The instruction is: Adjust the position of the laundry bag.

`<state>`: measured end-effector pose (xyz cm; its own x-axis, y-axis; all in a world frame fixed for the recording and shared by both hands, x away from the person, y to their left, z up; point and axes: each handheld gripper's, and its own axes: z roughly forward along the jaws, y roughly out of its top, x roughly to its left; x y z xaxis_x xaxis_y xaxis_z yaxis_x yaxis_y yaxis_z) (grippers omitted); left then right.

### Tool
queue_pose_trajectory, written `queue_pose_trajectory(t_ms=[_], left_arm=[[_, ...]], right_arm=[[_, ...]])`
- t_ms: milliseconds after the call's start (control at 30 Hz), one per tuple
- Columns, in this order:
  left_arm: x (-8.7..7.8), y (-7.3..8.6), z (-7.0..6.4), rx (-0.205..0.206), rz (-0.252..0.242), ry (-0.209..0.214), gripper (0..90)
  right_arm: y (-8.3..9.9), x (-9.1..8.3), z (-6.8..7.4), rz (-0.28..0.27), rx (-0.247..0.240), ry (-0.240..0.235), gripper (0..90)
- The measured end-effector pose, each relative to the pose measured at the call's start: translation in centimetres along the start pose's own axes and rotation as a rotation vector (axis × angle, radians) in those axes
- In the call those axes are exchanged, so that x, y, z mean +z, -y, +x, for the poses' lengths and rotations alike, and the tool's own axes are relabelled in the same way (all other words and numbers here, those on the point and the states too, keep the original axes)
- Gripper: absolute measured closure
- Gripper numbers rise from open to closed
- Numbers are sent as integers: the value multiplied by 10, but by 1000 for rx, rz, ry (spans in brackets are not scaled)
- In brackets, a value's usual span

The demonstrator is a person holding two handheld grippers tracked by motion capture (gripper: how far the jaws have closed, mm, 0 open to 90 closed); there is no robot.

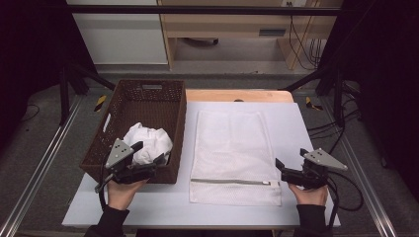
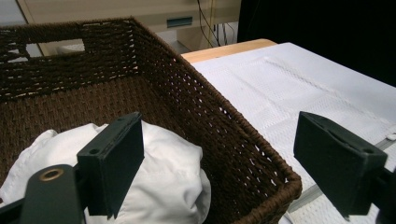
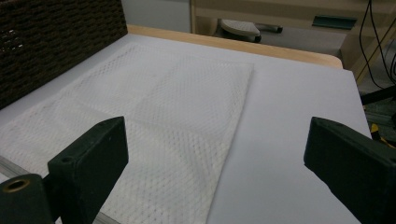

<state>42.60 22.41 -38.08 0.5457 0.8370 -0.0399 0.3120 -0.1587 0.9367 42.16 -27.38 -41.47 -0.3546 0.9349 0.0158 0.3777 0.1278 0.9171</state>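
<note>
High view looks down from above — both tongs views sit low, facing forward, sharing the mesh bag.

Even overhead light, dark surroundings, sharp

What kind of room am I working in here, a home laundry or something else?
Probably a lab recording bench, not a home: dark metal frame, loose cables behind the table. On the table: wicker basket, mesh laundry bag.
</note>
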Motion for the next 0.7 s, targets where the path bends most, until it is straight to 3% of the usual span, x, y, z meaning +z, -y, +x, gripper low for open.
queue_pose_trajectory(t_ms=[267,367,700], left_arm=[[1,0,-7,11,2,11,161],[2,0,-10,-3,-2,28,170],[9,-2,-33,27,12,88,205]], right_arm=[[-3,1,5,5,5,-11,71],[-4,2,6,4,7,-16,79],[-2,8,11,33,8,-36,95]])
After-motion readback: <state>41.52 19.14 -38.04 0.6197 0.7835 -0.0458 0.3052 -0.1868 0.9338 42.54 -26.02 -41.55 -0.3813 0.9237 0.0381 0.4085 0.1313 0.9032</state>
